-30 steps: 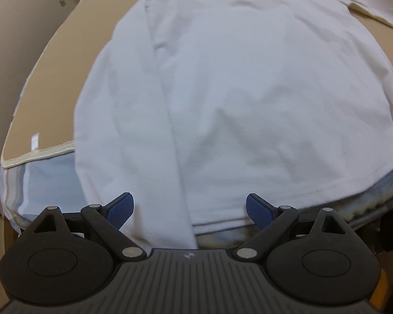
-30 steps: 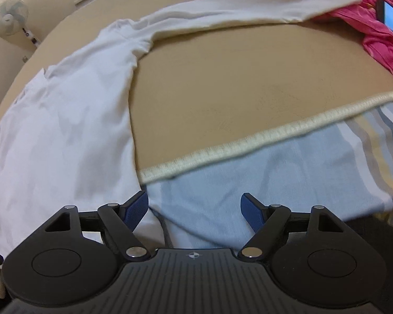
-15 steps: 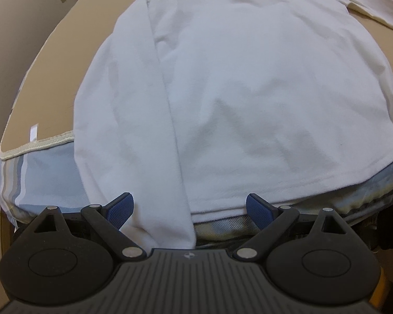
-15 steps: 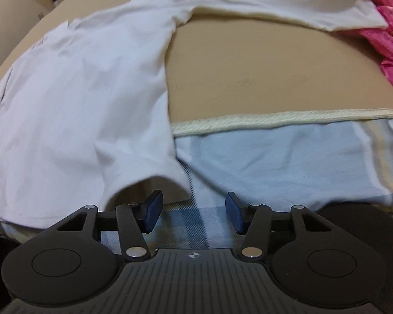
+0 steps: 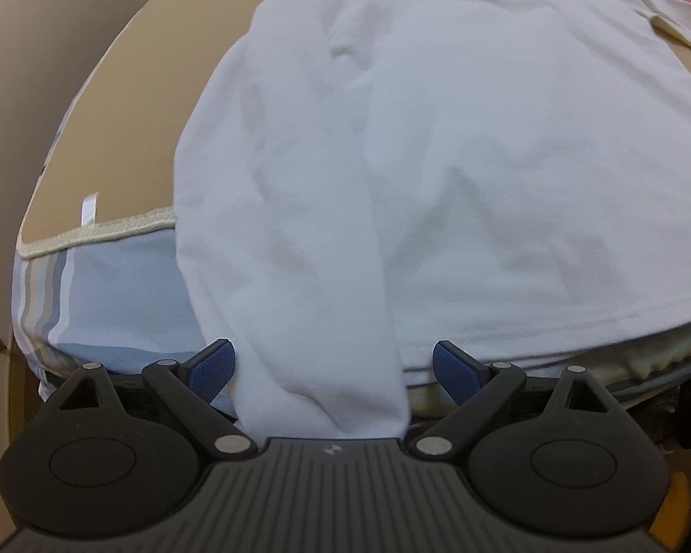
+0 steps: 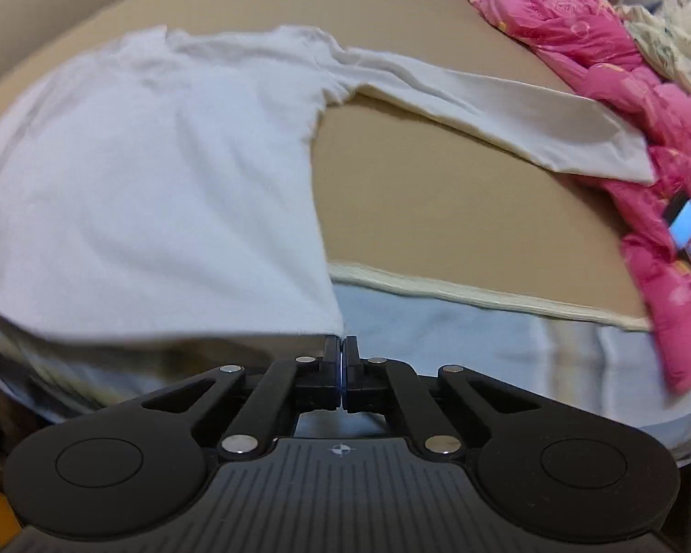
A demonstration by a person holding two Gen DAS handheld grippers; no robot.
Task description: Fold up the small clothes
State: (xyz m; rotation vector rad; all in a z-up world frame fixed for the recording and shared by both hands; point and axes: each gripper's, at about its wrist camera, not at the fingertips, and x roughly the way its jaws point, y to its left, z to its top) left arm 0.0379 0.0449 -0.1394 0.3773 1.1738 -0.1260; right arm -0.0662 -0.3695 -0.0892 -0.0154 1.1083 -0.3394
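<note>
Tan bed [image 6: 437, 193], white long-sleeve shirt [image 6: 152, 175] flat

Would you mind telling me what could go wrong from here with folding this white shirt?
1. The right hand-held gripper is shut only on the very corner of the shirt hem, so the cloth may slip out when lifted.
2. The left hand-held gripper is open around the hanging sleeve; lifting now would raise one side only.
3. The far sleeve lies against the pink bedding and may drag it.
</note>
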